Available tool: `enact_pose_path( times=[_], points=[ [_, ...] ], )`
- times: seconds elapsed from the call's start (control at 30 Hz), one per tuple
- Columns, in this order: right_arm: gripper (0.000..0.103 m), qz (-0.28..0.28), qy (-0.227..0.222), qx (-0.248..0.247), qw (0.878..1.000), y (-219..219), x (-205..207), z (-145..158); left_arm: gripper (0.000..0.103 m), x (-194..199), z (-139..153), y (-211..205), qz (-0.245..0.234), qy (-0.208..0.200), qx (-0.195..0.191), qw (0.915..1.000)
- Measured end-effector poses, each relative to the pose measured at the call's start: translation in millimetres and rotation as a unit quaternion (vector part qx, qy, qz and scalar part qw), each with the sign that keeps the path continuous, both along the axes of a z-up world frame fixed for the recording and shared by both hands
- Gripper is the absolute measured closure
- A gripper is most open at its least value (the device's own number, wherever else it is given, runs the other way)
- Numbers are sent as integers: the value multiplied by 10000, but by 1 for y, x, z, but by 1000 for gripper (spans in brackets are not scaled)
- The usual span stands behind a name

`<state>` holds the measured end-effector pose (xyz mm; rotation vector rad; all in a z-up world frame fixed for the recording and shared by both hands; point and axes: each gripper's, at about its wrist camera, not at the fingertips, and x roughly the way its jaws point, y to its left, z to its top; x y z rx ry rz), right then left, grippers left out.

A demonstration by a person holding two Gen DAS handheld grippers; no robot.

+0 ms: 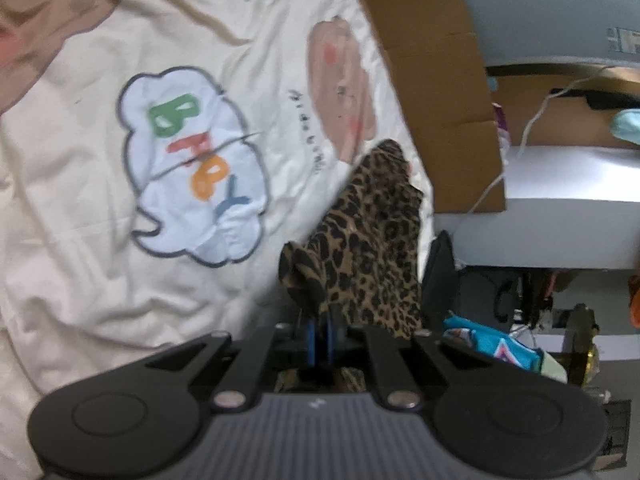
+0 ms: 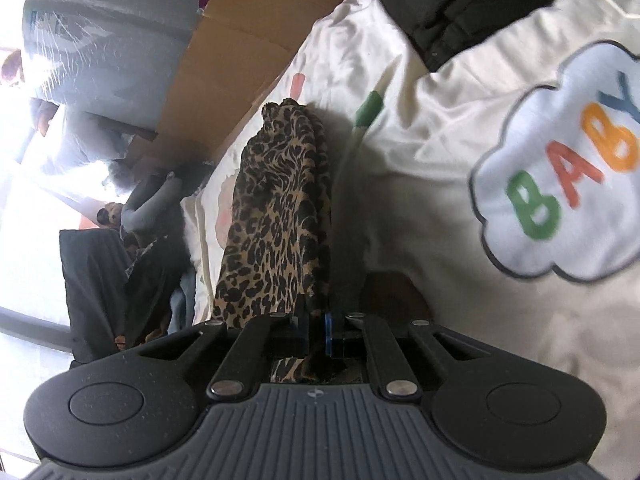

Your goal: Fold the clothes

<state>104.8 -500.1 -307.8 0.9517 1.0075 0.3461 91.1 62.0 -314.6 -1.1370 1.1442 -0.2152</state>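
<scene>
A leopard-print garment (image 1: 368,248) hangs stretched above a cream bedspread (image 1: 80,208) printed with a cloud that reads BABY. My left gripper (image 1: 320,332) is shut on one bunched edge of it, the blue pads pressed together with cloth between them. In the right wrist view the same leopard-print garment (image 2: 276,216) runs away from my right gripper (image 2: 318,330), which is shut on another edge, with cloth passing between the pads. The far end of the garment droops toward the cream bedspread (image 2: 440,160).
A brown cardboard box (image 1: 444,80) stands along the bed's edge beside the garment. A black garment (image 2: 460,4) lies on the bedspread at the far side. Dark clothes (image 2: 104,292) and a turquoise item (image 1: 496,344) sit off the bed on the floor side.
</scene>
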Motion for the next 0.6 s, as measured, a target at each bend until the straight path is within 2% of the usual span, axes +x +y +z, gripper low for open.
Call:
enact_pose_path(
  times=[0.23, 0.4, 0.43, 0.47, 0.53, 0.6],
  points=[
    [98, -73, 413, 60, 9991, -6, -18, -38, 97, -14, -35, 1, 60, 620, 259, 9977],
    [94, 13, 680, -32, 9977, -1, -13, -58, 97, -15, -50, 3, 57, 757, 333, 9966],
    [92, 38, 726, -58, 9973, 0, -12, -62, 97, -15, -51, 3, 47, 761, 353, 9965],
    [85, 61, 760, -44, 9971, 0, -11, -64, 97, -15, -52, 3, 39, 768, 363, 9964],
    [77, 92, 799, -7, 9968, 1, -9, -69, 97, -14, -53, 3, 33, 792, 372, 9962],
    [74, 121, 806, -26, 9967, 3, -6, -72, 97, -14, -55, 2, 33, 812, 368, 9960]
  ],
)
